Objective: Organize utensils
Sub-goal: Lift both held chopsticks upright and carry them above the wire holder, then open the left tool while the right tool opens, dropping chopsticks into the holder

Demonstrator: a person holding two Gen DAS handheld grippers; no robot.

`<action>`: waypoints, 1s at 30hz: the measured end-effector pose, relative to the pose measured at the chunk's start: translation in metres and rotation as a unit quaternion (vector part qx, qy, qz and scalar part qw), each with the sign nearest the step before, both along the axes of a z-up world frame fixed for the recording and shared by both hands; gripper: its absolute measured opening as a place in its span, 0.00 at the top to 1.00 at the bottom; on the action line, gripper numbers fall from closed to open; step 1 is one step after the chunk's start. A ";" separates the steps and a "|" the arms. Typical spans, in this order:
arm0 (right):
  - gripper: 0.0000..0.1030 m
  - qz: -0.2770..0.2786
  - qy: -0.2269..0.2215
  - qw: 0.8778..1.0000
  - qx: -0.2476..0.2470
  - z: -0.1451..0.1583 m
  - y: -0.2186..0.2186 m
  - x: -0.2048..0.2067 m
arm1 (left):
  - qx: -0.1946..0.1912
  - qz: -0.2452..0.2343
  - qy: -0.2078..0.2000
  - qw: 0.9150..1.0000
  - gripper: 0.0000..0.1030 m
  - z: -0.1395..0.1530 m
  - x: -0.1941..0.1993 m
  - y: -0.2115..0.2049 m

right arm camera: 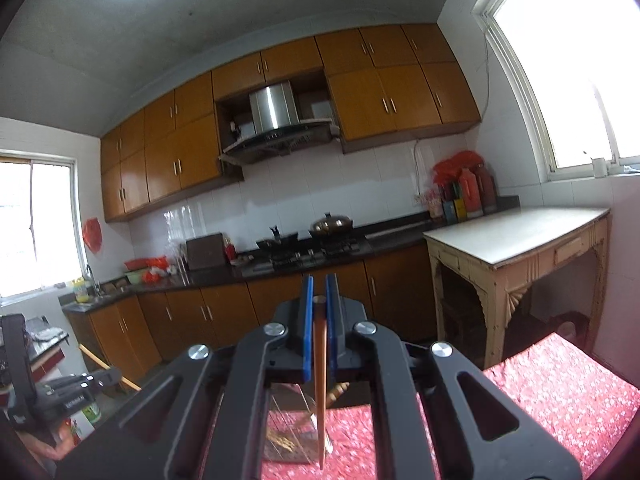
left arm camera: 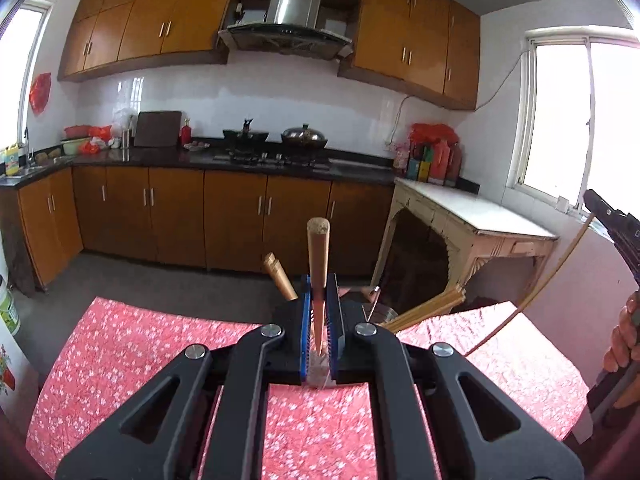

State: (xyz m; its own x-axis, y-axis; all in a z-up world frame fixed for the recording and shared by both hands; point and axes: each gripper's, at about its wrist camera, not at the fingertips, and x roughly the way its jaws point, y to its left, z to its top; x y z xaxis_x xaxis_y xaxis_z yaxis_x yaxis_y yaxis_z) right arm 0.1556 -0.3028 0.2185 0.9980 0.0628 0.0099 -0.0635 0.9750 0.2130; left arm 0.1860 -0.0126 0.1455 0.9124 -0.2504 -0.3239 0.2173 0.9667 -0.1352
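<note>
matt wooden chopstick (left arm camera: 318, 248), glossy floral tablecloth (left arm camera: 120, 344), shiny steel hood (left arm camera: 294, 4), glossy wood cabinets (left arm camera: 168, 28)

Domestic kitchen. Orange-brown wooden wall cabinets (left arm camera: 168, 28) above, matching base cabinets (left arm camera: 176, 212) below a dark stone L-shaped countertop (left arm camera: 360, 168). Stainless-steel range hood (left arm camera: 292, 16) over a black gas hob (left arm camera: 276, 158), which carries a black wok (left arm camera: 245, 135) and a lidded metal wok (left arm camera: 305, 136). Steel sink with tap (left arm camera: 28, 160) at the countertop's left end. White wall tiles (left arm camera: 280, 96). Worn cream side table with white top (right arm camera: 520, 236) under the bright window (right arm camera: 580, 80).
</note>
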 end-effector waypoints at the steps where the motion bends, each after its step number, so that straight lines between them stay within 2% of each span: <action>1: 0.93 0.001 -0.004 1.000 0.000 0.005 0.004 0.004 | -0.004 -0.002 -0.006 1.000 0.93 0.005 0.002 -0.004; 6: 0.93 0.002 -0.017 1.000 -0.004 0.017 0.030 0.038 | -0.012 0.006 -0.024 1.000 0.93 0.016 0.024 -0.018; 10: 0.93 -0.001 -0.022 1.000 -0.021 0.005 0.054 0.073 | -0.017 0.016 -0.008 1.000 0.93 0.002 0.056 -0.024; 16: 0.93 0.019 0.020 1.000 -0.009 -0.035 0.069 0.125 | -0.012 0.013 0.020 1.000 0.93 -0.025 0.084 -0.027; 22: 0.93 0.022 0.072 0.997 0.010 -0.066 0.064 0.153 | -0.008 0.005 0.045 0.999 0.93 -0.043 0.098 -0.029; 24: 0.88 0.016 0.093 0.996 0.007 -0.075 0.061 0.160 | -0.004 0.005 0.055 0.998 0.93 -0.046 0.101 -0.030; 25: 0.77 0.009 0.097 0.995 0.006 -0.077 0.060 0.160 | -0.002 0.009 0.060 0.998 0.93 -0.047 0.102 -0.029; 27: 0.63 -0.003 0.098 0.995 0.006 -0.079 0.055 0.155 | -0.003 0.012 0.059 0.998 0.93 -0.046 0.100 -0.027; 30: 0.63 -0.014 0.096 0.995 -0.001 -0.075 0.046 0.145 | -0.004 0.018 0.058 0.998 0.89 -0.042 0.096 -0.023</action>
